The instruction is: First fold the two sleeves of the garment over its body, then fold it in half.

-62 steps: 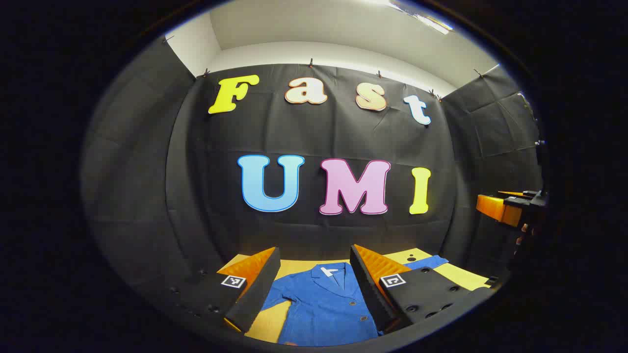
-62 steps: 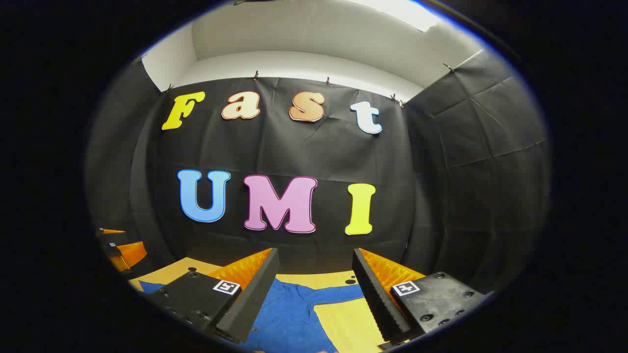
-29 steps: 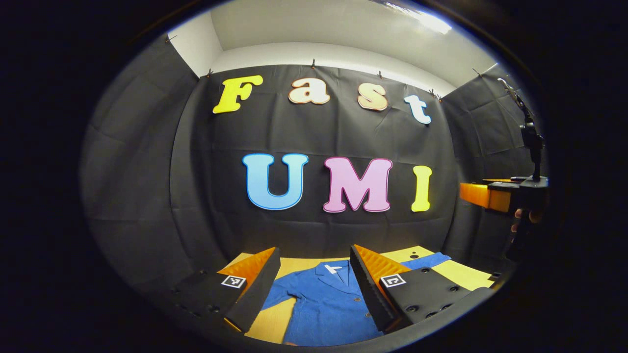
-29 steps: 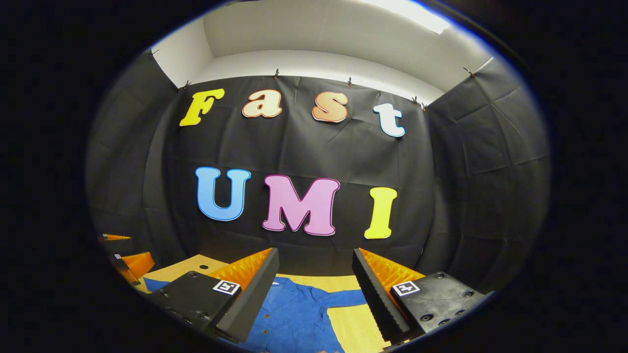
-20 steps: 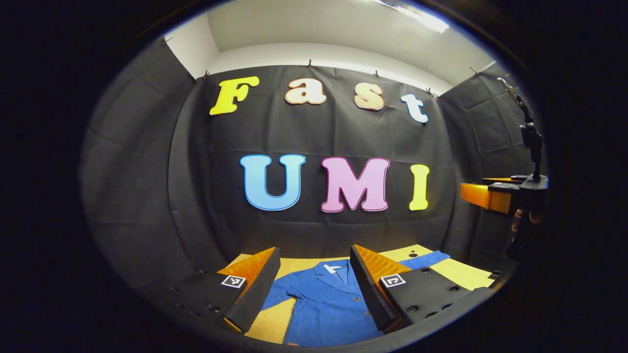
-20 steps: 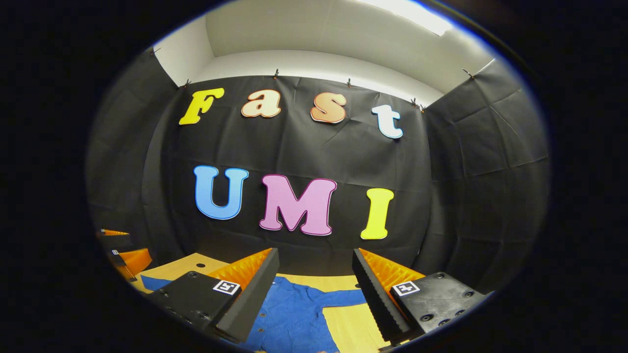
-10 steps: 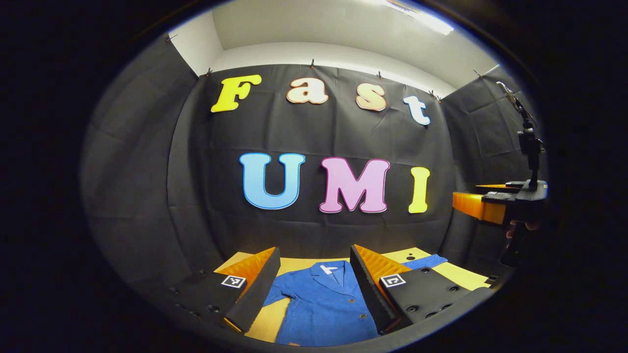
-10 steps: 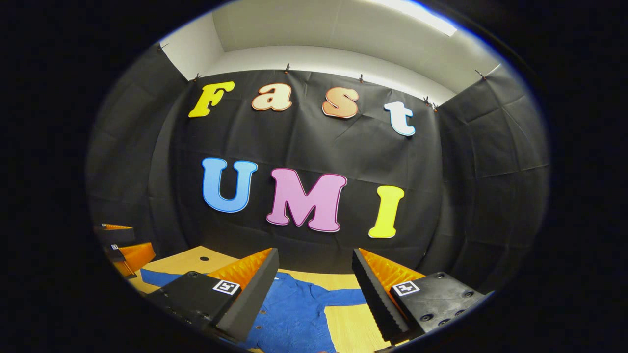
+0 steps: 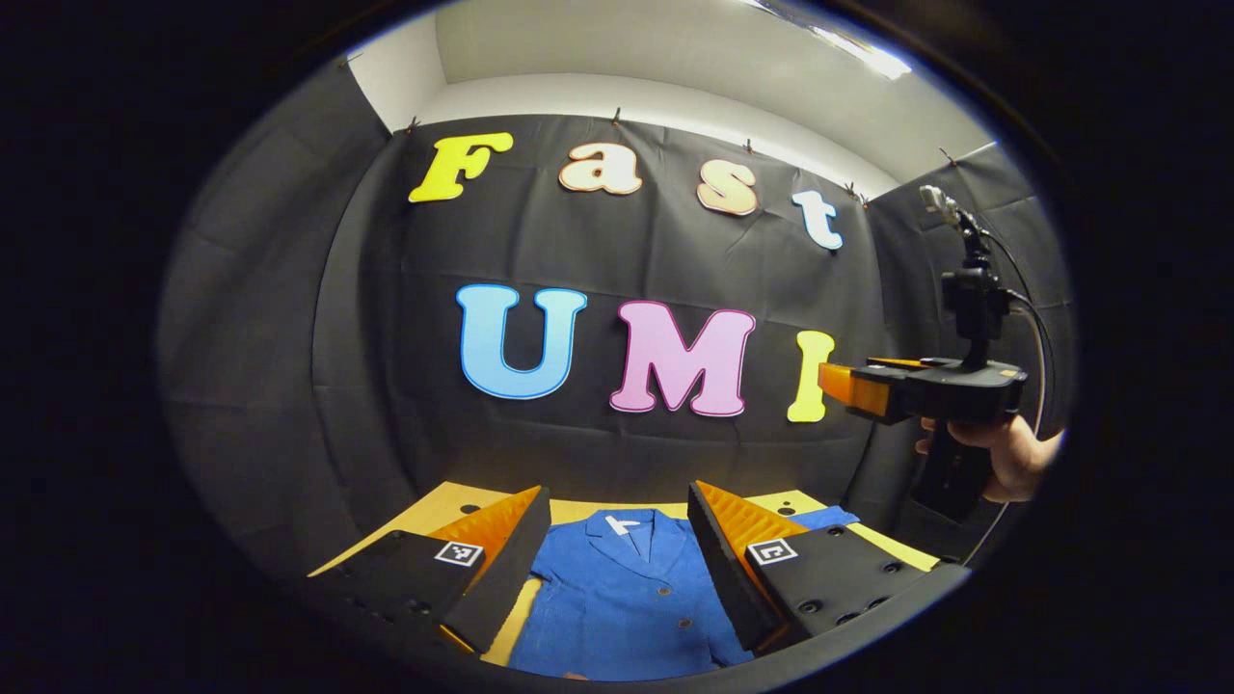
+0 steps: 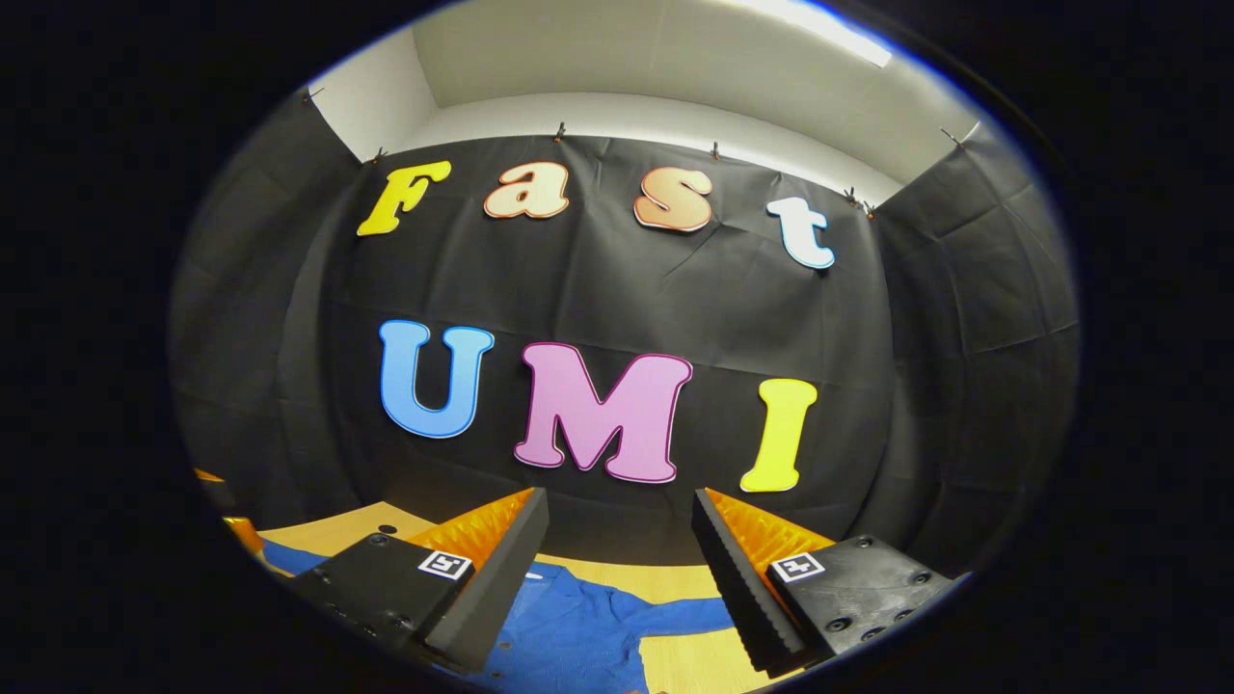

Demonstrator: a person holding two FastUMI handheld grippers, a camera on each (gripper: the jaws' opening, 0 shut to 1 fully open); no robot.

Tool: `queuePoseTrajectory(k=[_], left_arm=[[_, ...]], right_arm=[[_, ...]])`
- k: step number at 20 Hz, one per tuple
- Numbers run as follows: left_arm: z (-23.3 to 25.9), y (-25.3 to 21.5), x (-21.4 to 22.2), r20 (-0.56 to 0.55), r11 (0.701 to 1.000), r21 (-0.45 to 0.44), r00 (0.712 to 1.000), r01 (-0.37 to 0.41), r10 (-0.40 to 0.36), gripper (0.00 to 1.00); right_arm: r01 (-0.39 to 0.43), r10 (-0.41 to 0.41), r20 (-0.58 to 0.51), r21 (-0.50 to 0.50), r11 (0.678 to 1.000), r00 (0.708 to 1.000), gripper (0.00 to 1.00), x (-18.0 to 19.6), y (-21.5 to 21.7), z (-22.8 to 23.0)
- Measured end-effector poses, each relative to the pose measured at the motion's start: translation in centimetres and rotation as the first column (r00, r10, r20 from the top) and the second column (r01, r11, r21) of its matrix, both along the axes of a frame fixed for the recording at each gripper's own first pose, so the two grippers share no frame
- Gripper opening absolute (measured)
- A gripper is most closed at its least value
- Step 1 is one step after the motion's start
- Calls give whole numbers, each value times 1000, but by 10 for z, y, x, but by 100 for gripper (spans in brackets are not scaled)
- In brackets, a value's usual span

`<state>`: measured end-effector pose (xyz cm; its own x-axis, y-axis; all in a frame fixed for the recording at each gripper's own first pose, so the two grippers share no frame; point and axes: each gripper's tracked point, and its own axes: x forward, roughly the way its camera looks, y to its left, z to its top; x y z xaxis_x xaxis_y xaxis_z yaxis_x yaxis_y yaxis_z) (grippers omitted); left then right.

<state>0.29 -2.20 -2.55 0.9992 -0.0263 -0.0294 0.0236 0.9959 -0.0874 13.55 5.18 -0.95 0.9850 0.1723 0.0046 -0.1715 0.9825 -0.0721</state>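
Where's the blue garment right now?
The blue garment lies flat on the yellow table, collar toward the booth wall. In the left gripper view it sits between the open left claw's fingers; neither claw touches it.

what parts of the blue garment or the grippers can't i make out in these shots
- Left gripper view: the garment's hem is cut off by the image edge; its sleeves lie behind the left gripper's fingers.
- Same view: the right gripper is side-on, its opening unreadable.
- Right gripper view: the right gripper's fingers cover much of the garment.

right gripper (image 9: pixel 837 383) — swung further into left gripper view | hand (image 9: pixel 1003 453) on it now visible
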Motion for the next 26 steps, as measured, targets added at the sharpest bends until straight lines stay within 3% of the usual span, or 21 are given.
queuePoseTrajectory(k=[11,17,20,22,24,26], left_arm=[[-30,-11,41,-94,986,-37,983,-164,160,82],[-44,-32,70,-182,945,-205,959,-253,217,82],[-52,-36,82,-217,947,-173,948,-271,232,82],[-53,-41,91,-231,957,-139,948,-256,220,82],[-56,-50,100,-250,968,-107,948,-227,195,82],[-61,-61,104,-288,980,-47,942,-193,172,82]], right_arm=[[31,-35,-115,-34,999,993,96,158,-51,-110],[93,-121,-222,-133,987,967,96,233,-116,-203],[158,-198,-309,-149,976,930,96,255,-163,-255],[208,-249,-388,-145,967,887,96,265,-197,-294],[266,-309,-477,-157,951,823,97,268,-237,-337],[327,-374,-559,-187,926,740,97,268,-281,-378]])
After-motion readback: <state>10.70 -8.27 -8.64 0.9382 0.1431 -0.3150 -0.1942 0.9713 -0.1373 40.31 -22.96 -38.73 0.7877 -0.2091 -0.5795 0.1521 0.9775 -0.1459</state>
